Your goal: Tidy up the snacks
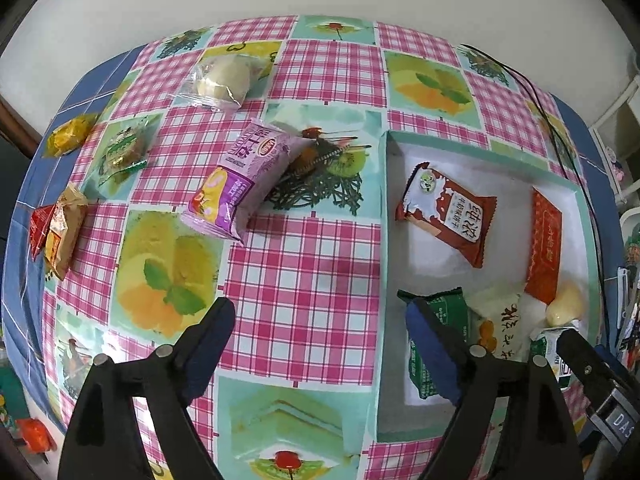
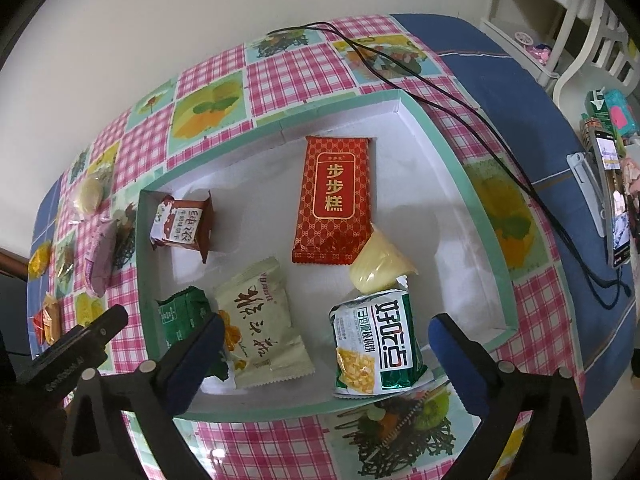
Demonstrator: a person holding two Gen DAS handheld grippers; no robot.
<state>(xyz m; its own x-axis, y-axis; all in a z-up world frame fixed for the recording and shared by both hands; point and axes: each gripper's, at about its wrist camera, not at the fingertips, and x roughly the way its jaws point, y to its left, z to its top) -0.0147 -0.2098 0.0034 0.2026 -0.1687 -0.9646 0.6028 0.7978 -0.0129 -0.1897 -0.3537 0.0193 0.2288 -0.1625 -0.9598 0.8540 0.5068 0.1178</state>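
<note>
- The table (image 1: 304,248) under its pink-checked fruit-print cloth fills both views, and the job looks about half done: some snacks are in the box, the rest lie loose on the cloth.
- The shallow mint-rimmed white box (image 2: 476,208) holds six packets in the right wrist view: a red cake packet (image 2: 334,200), a pale rice-cracker packet (image 2: 264,320), a green-and-white corn snack bag (image 2: 376,344), a brown milk-biscuit packet (image 2: 182,226), a dark green packet (image 2: 180,312) and a small yellow wrapped piece (image 2: 380,266).
- The right gripper (image 2: 326,340) hangs above the near end of the box, jaws spread wide and empty; the corn snack bag lies flat beneath the gap, pads clear of it, so it reads as set down.
- The left gripper (image 1: 320,328) also stands released with nothing between its fingers, straddling the box's left wall, one finger over cloth and one over the dark green packet.
- My call: the next move is a pickup, and the purple packet (image 1: 244,184) is nearest the left gripper; it needs a swing away from the box, then a descent across its narrow side.
- Only the left wrist view shows the leftovers clearly: a pale round bun in clear wrap (image 1: 222,80), a green-wrapped sweet (image 1: 122,152), a yellow sweet (image 1: 70,136), and a tan packet (image 1: 66,232) at the left edge.
- Only the right wrist view shows the box's whole contents, plus a propped phone (image 2: 618,204).
</note>
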